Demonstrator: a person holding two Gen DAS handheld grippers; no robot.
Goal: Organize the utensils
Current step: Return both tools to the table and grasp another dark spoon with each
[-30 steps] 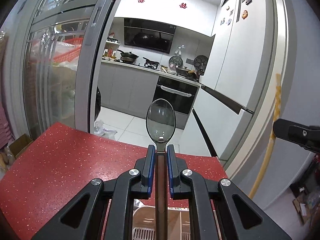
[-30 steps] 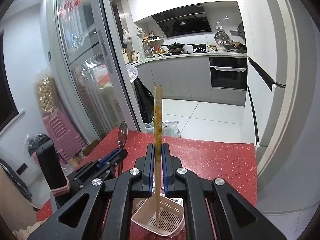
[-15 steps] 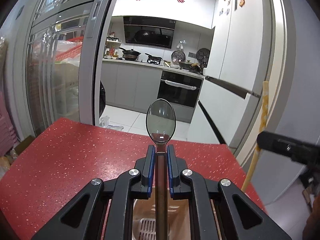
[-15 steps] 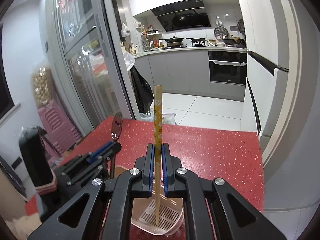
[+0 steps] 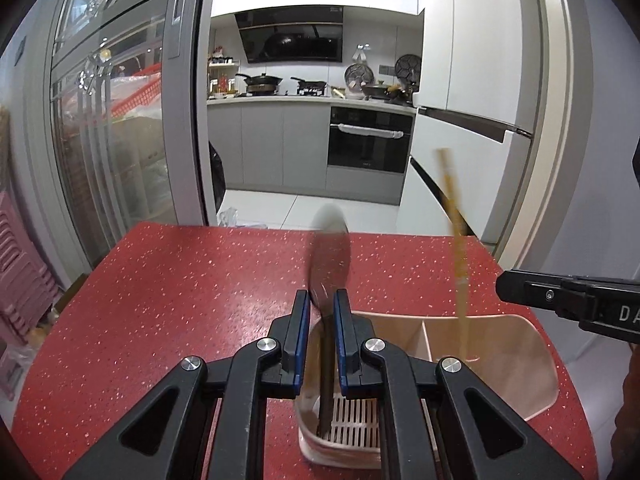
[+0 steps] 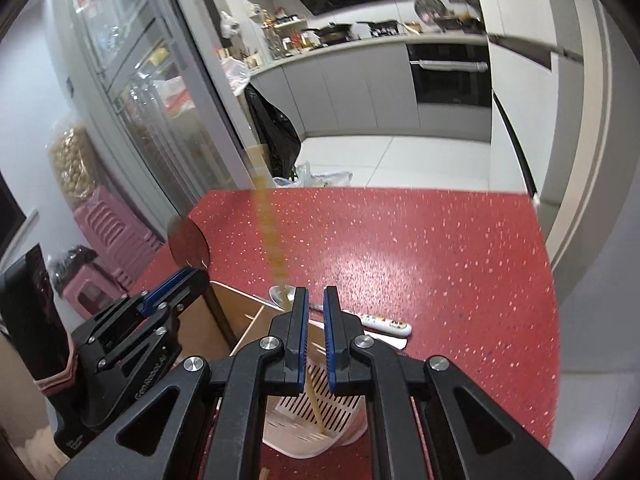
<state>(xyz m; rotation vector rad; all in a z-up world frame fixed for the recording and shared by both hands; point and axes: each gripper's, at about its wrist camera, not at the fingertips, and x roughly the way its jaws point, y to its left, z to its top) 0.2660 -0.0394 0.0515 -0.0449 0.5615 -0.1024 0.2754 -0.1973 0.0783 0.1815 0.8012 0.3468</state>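
Observation:
A pinkish-beige utensil holder [image 5: 500, 318] [image 6: 228, 308] with a divider and a slotted floor stands on the red table. My left gripper [image 5: 322, 300] [image 6: 196, 276] is shut on a dark spoon [image 5: 330, 248] [image 6: 188, 246]. The spoon is blurred and leans right. Its handle runs down into the holder's left compartment. My right gripper [image 6: 316, 300] [image 5: 506, 286] is shut on a yellow chopstick [image 6: 268, 224] [image 5: 460, 272]. The chopstick is blurred too and tilts left. Its lower end rests on the slotted floor of the right compartment.
A white-handled spoon [image 6: 384, 324] lies on the red speckled table [image 5: 180, 300] just behind the holder. Pink stools [image 6: 108, 232] stand off the table's left edge. A glass sliding door is at the left and a fridge at the right.
Both grippers have come down over the holder. The spoon and the chopstick, upright before, now lean and blur, and their lower ends reach deeper into the holder.

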